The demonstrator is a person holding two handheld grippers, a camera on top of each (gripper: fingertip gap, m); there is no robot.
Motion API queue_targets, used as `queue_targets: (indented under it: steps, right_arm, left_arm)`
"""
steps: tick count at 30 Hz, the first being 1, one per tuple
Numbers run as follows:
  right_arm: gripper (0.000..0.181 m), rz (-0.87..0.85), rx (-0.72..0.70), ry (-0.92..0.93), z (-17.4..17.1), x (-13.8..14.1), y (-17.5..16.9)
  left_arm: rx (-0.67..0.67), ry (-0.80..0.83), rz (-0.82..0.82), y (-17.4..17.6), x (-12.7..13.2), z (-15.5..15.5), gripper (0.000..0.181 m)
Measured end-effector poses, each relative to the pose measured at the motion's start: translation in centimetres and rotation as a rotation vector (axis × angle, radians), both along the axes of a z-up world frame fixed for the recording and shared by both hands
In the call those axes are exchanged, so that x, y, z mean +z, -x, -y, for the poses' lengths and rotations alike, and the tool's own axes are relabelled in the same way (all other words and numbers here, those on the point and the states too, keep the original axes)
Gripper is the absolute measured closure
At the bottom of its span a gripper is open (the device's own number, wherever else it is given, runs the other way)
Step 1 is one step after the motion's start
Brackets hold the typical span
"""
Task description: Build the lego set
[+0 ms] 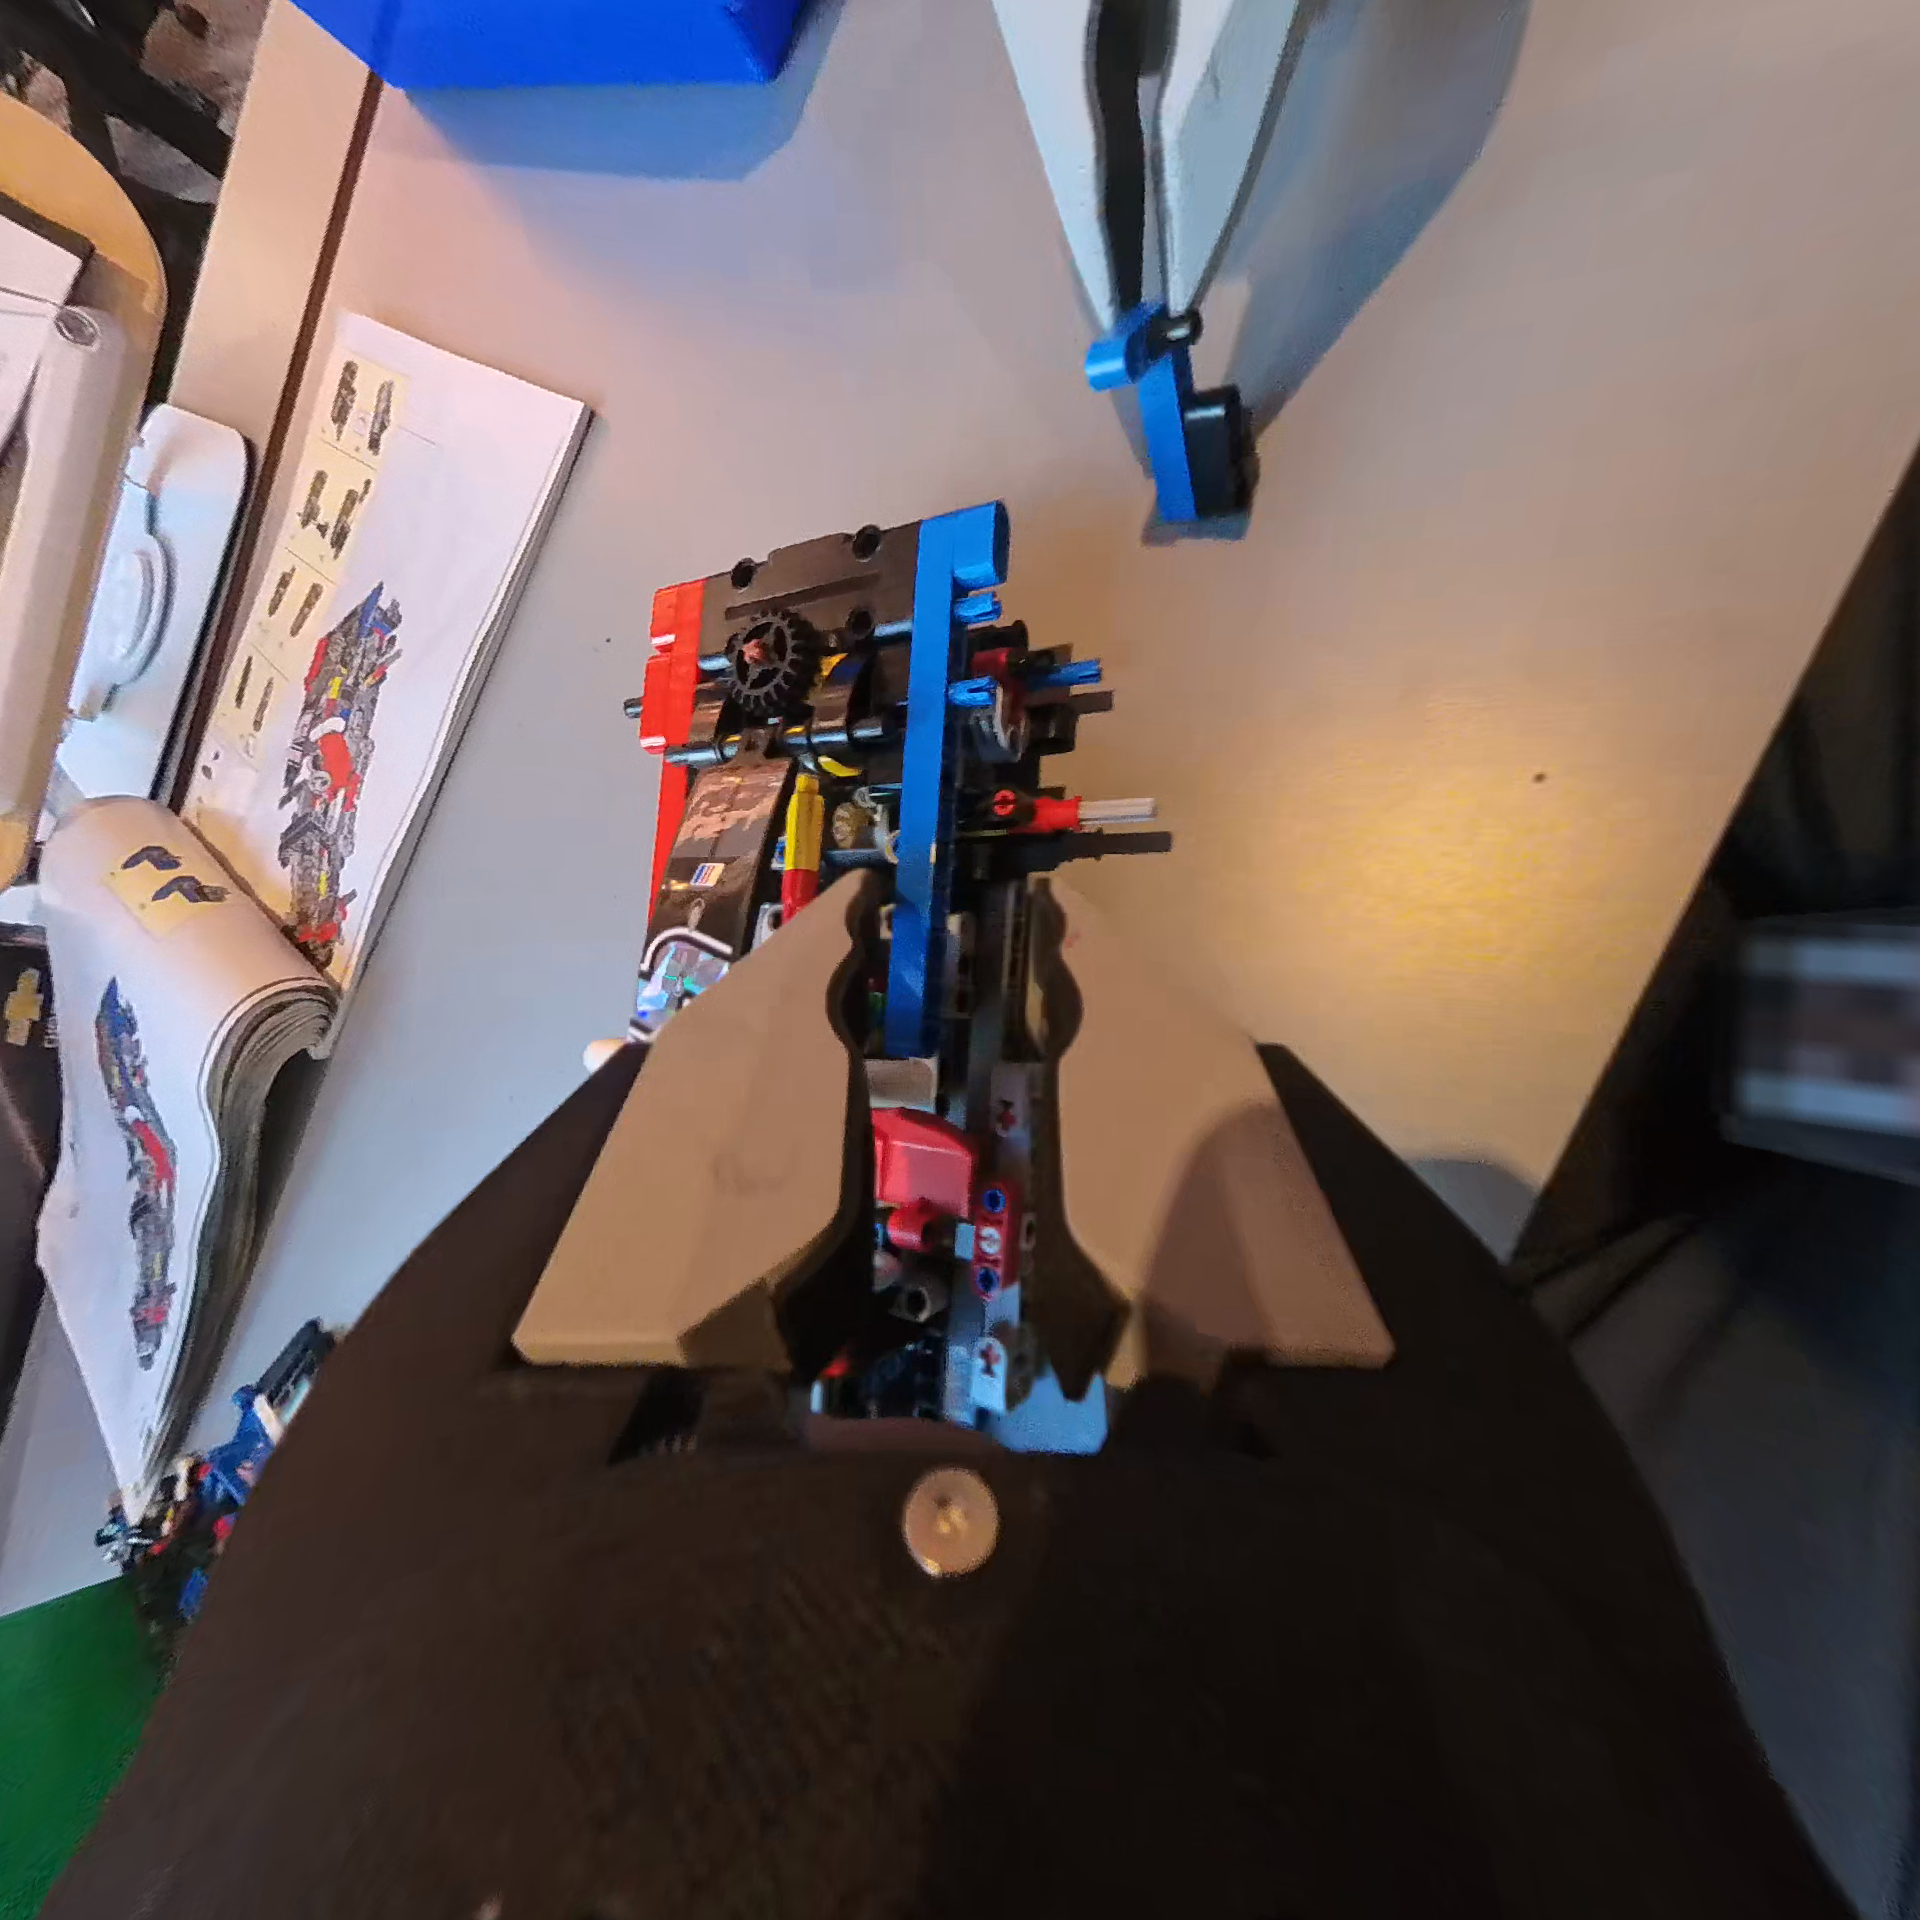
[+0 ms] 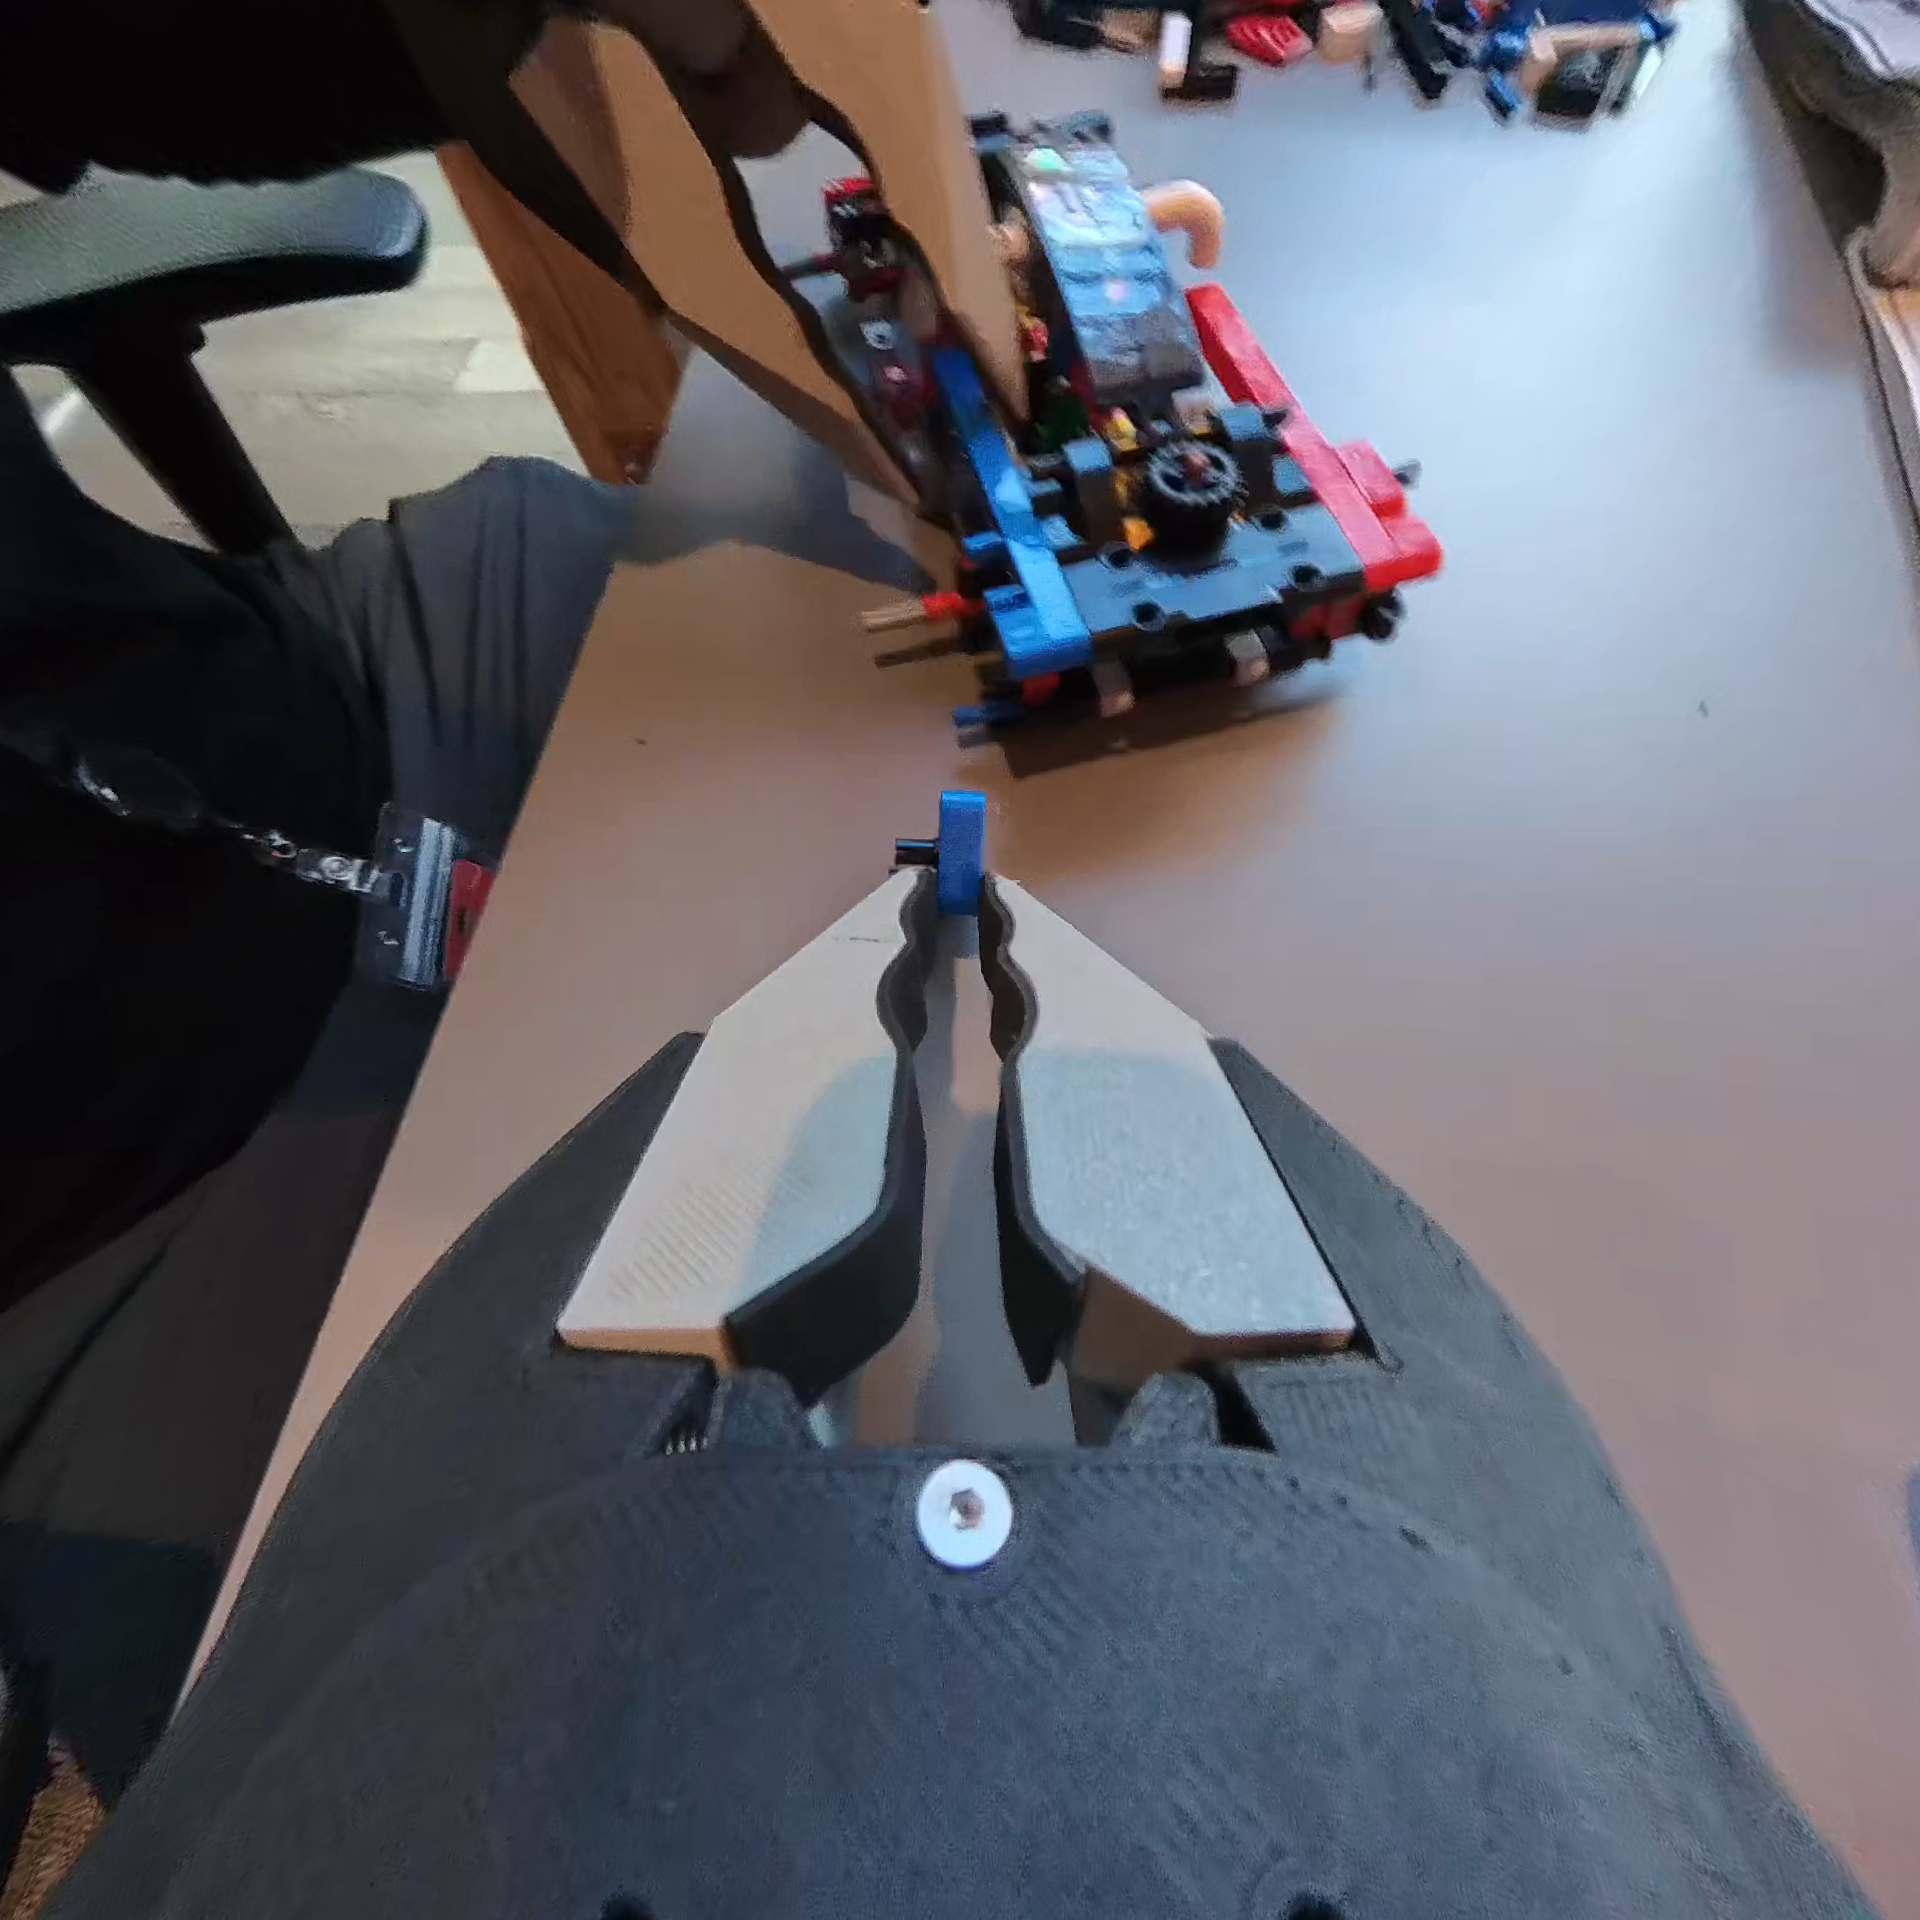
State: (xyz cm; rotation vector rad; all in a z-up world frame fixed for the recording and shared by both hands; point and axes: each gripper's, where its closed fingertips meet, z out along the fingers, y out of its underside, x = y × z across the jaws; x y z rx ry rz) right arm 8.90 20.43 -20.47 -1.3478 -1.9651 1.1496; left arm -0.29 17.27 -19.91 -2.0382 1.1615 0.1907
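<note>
The half-built lego model [image 1: 862, 727], black with blue and red side beams and a black gear, rests on the tan table [image 1: 1403, 727]. My left gripper [image 1: 956, 904] is shut on the model's near end, fingers around its blue beam and grey frame. It also shows in the right wrist view [image 2: 1153, 457], with the left gripper's fingers [image 2: 831, 208] on its far part. My right gripper [image 2: 956, 883] is shut on a small blue beam with a black pin [image 2: 956, 847], held above the table a short way from the model. That piece also shows in the left wrist view [image 1: 1179, 436].
An open instruction booklet [image 1: 343, 644] and a thick curled manual [image 1: 156, 1091] lie left of the model. Loose lego parts [image 2: 1403, 42] are piled at the table's far end. A blue box [image 1: 582, 42] sits farther off. A person's dark clothing and a badge [image 2: 426, 894] are at the table edge. There is about 11 cm between the tips of the two grippers.
</note>
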Motion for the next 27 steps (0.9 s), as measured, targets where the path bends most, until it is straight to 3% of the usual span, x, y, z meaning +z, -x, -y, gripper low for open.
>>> queue_targets:
  steps: [8, 13, 17, 23, 27]
  right_arm:
    - [0.178, -0.103, 0.035, 0.011, 2.1, 2.7, 2.0]
    - [0.177, -0.021, 0.069, -0.066, 3.0, 1.8, 3.2]
    - [0.178, 0.015, 0.078, -0.085, 3.1, 1.2, 3.4]
    - [0.178, 0.028, 0.115, -0.107, 3.3, 1.2, 3.5]
    - [0.178, 0.038, 0.133, -0.129, 3.6, 1.2, 4.1]
  left_arm:
    - [-0.025, -0.055, 0.149, -2.9, 3.1, 0.8, 0.159]
    - [-0.071, 0.008, 0.274, -5.3, 2.6, -0.2, 0.165]
    - [-0.101, 0.035, 0.267, -5.8, 1.6, -0.2, 0.176]
    - [-0.119, 0.071, 0.273, -5.7, 1.0, 0.2, 0.168]
    - [-0.127, 0.071, 0.234, -5.2, 0.7, 0.1, 0.173]
